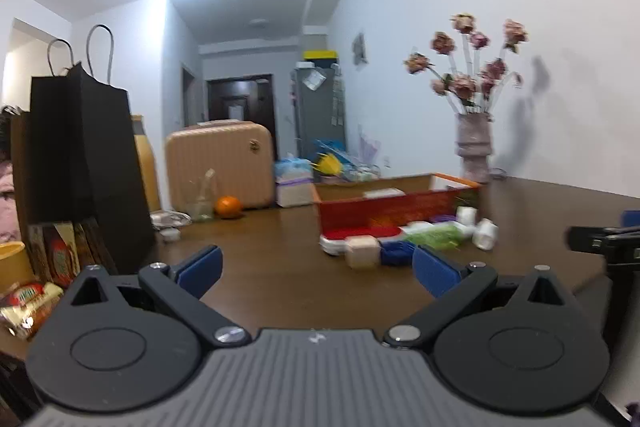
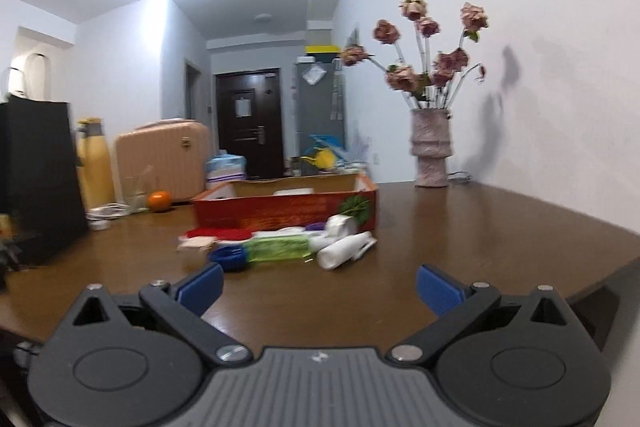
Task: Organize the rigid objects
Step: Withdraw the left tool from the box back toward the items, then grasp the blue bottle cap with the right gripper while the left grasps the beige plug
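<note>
A red open cardboard box [image 1: 396, 207] [image 2: 280, 207] stands on the brown table. In front of it lies a cluster of small objects: a white bottle [image 2: 346, 250] on its side, a green packet [image 2: 276, 247] [image 1: 436, 235], a blue object [image 2: 228, 255] [image 1: 396, 253], a cream cube [image 1: 362, 251], a red-and-white case [image 1: 352, 237]. My left gripper [image 1: 318, 269] is open and empty, a short way before the cluster. My right gripper [image 2: 320, 287] is open and empty, nearer the table's front edge. The right gripper's body [image 1: 600, 239] shows at the left view's right edge.
A vase of dried roses [image 2: 430, 147] [image 1: 474, 147] stands by the wall at the back right. A black paper bag [image 1: 80, 163] [image 2: 36, 179], snack packets [image 1: 28, 303], an orange [image 1: 228, 207] [image 2: 159, 201], a glass [image 1: 202, 203] and a pink suitcase [image 1: 220, 163] are at the left.
</note>
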The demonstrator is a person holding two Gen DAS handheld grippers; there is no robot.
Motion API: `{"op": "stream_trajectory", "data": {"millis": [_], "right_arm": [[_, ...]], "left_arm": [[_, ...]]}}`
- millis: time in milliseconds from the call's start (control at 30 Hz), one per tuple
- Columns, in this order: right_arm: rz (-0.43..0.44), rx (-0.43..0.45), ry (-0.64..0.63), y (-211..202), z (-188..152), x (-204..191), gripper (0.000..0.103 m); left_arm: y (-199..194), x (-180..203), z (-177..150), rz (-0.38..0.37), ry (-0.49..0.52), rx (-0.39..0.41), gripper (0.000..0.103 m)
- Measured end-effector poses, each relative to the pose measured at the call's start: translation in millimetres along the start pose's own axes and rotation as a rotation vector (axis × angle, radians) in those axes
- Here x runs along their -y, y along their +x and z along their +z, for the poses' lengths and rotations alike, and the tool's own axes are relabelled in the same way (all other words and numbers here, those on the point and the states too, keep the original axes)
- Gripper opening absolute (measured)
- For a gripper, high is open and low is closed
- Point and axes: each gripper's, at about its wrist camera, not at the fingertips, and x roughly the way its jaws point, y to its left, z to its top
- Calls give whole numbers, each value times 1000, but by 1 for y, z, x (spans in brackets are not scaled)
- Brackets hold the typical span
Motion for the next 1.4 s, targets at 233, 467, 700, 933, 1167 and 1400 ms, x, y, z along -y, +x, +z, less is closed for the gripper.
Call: {"op": "stream_trajectory", "data": {"millis": [233, 467, 700, 933, 1167, 1400], "right_arm": [[-26, 6, -19, -9, 3, 1, 103], [-35, -19, -9, 0, 1, 3, 103], [-60, -52, -3, 39, 6, 15, 103], [51, -81, -41, 99, 25, 6, 96], [83, -131, -61, 159, 37, -3, 96], [165, -199, -34, 204, 40, -9, 95]], "left_arm": [[-3, 6, 4, -13, -9, 23, 103], [3, 7, 2, -38, -19, -2, 103], [61, 24, 12, -76, 8, -68, 103], [148, 16, 19, -122, -52, -194, 94], [249, 11, 12, -105, -102, -349, 68], [292, 2, 4, -157, -144, -431, 77]]}}
